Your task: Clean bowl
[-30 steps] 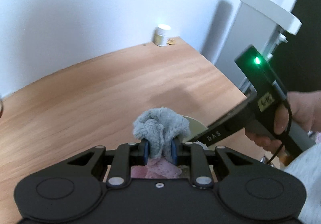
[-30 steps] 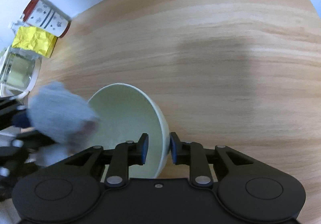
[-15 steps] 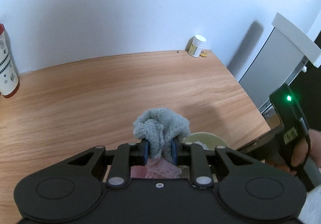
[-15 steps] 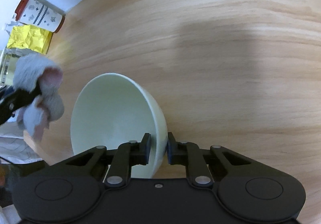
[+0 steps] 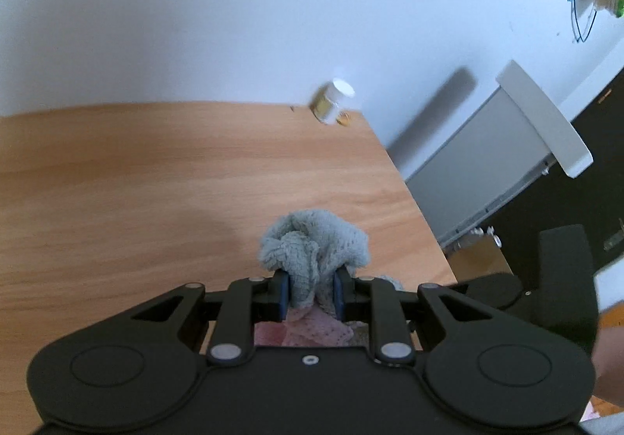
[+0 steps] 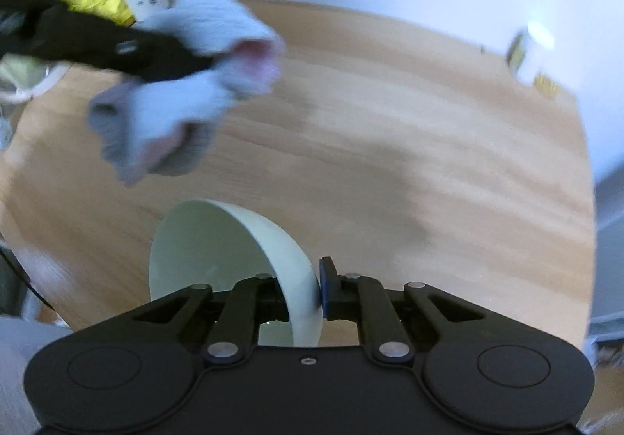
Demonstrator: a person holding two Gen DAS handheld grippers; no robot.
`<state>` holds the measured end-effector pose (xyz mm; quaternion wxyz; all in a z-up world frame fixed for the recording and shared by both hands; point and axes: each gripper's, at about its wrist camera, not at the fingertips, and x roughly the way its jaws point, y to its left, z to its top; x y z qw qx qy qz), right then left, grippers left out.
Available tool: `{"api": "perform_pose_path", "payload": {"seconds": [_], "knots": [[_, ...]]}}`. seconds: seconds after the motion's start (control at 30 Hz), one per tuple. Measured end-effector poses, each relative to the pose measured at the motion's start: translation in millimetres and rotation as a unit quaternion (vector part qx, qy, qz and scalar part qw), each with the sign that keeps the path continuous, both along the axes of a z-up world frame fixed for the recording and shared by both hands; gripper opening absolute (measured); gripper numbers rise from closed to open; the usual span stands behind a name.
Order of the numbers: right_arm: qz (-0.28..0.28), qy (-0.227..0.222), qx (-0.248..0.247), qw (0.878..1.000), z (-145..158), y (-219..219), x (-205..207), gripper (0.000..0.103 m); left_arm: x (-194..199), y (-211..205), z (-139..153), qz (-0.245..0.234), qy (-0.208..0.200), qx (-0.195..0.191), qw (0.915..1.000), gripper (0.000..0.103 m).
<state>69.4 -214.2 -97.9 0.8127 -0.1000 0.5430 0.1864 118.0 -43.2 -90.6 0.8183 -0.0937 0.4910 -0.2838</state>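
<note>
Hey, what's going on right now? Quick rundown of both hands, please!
Left tongs clamped on grey cloth. Right tongs pinching pale bowl by its rim, tipped on its side. Cloth held apart from bowl, nothing between them.

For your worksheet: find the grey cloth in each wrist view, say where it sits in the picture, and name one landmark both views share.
Left wrist view: the grey cloth sits at lower centre, pinched in the left tool.
Right wrist view: the cloth is at upper left, blurred, above the bowl.
Shared landmark: the small white-capped jar at the table's far edge.
</note>
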Motion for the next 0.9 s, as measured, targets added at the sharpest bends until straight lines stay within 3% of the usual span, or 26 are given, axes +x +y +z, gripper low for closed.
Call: {"api": "perform_pose_path", "payload": {"seconds": [0.23,0.47,0.9], "knots": [[0.054,-0.061,-0.057,0.995,17,14,-10,0.014,11,-14,-11,0.000,0.040,-0.025,0.9989,0.020],[0.115,-0.095,-0.090,0.985,29,24,-21,0.014,21,-26,-25,-0.028,0.066,-0.008,0.9974,0.020],[0.063,-0.060,-0.034,0.996,39,6,-11,0.016,18,2,-40,-0.019,0.091,0.001,0.9957,0.020]]}}
